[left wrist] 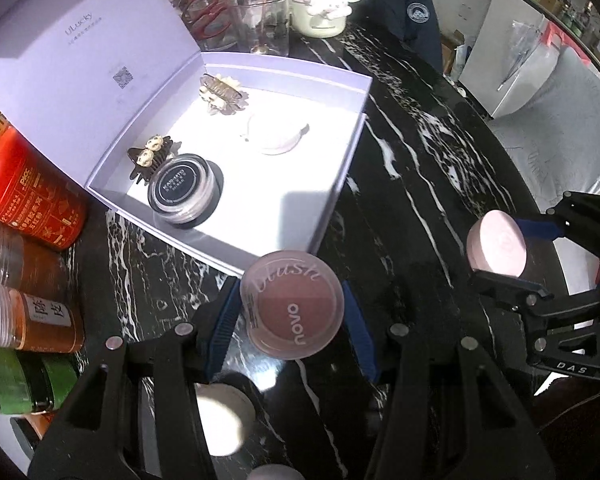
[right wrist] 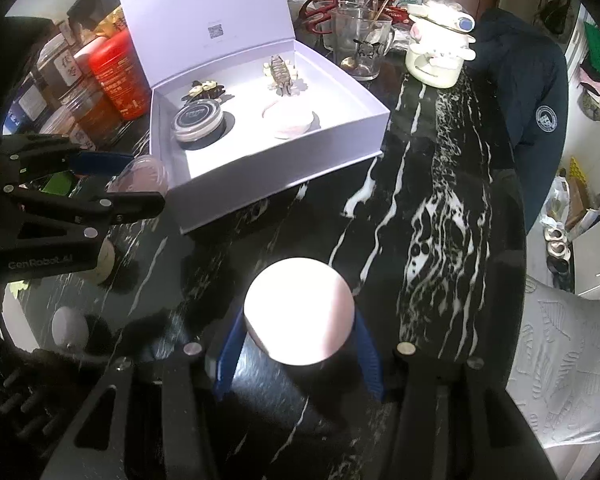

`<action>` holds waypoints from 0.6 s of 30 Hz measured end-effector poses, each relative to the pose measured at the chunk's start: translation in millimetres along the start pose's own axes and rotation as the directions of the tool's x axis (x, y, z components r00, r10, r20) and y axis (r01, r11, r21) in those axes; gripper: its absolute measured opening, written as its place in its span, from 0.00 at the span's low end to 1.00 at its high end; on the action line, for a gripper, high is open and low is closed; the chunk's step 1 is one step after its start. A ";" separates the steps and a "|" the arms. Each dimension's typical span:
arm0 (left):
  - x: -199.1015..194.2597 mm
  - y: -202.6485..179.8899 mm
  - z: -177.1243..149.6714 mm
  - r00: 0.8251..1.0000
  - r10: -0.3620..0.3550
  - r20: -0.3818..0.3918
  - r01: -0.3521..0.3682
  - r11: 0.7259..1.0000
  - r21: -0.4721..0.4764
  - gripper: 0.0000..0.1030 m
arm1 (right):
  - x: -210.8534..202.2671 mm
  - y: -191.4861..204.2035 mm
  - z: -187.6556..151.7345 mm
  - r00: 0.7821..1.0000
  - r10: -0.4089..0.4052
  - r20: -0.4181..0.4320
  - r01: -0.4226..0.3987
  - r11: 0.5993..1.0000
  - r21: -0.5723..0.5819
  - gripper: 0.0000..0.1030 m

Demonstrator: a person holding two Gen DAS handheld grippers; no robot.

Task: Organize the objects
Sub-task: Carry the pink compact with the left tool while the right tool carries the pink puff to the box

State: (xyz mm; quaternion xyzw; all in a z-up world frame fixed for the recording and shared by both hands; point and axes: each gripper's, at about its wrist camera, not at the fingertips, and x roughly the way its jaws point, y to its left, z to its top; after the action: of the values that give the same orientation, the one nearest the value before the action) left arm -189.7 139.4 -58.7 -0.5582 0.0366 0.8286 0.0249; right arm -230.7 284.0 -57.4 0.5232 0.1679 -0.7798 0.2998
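Observation:
My left gripper (left wrist: 292, 316) is shut on a round pink "novo blush" compact (left wrist: 294, 306), held above the black marble table just in front of the open lilac box (left wrist: 340, 160). My right gripper (right wrist: 300, 320) is shut on a round pale pink case (right wrist: 300, 310); it also shows in the left wrist view (left wrist: 496, 242) at the right. The box (right wrist: 284, 176) holds a black-lidded jar (left wrist: 182, 190), a dark hair clip with white flowers (left wrist: 152, 152), a beige flower clip (left wrist: 220, 92) and a pale pink compact (left wrist: 276, 138).
Red tin (left wrist: 32, 196) and spice jars (left wrist: 36, 320) stand left of the box. Glass cups (left wrist: 260, 20) and a white plush mug (left wrist: 320, 4) stand behind it. White round items (left wrist: 220, 420) lie on the table (left wrist: 420, 184) under the left gripper. A person in dark jacket (right wrist: 528, 92) stands beyond.

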 end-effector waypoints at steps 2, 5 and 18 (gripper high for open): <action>3.3 4.2 4.5 1.000 0.002 -0.004 -0.002 1.000 -0.005 0.48 | 4.4 -1.4 6.8 1.000 0.003 -0.005 -0.003 1.000 -0.005 0.50; 9.2 11.0 12.0 1.000 0.000 -0.014 0.000 1.000 -0.016 0.48 | 11.1 -3.7 17.6 1.000 0.009 -0.013 -0.009 1.000 -0.009 0.50; 30.8 43.0 45.6 0.999 0.012 -0.034 -0.015 0.996 -0.089 0.48 | 34.7 -11.5 67.5 1.000 0.024 -0.010 -0.025 0.998 -0.050 0.50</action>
State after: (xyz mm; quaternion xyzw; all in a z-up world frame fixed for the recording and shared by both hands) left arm -246.9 100.7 -68.8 -0.5721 0.0035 0.8201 -0.0062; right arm -295.8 243.8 -63.1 0.5213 0.1822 -0.7692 0.3214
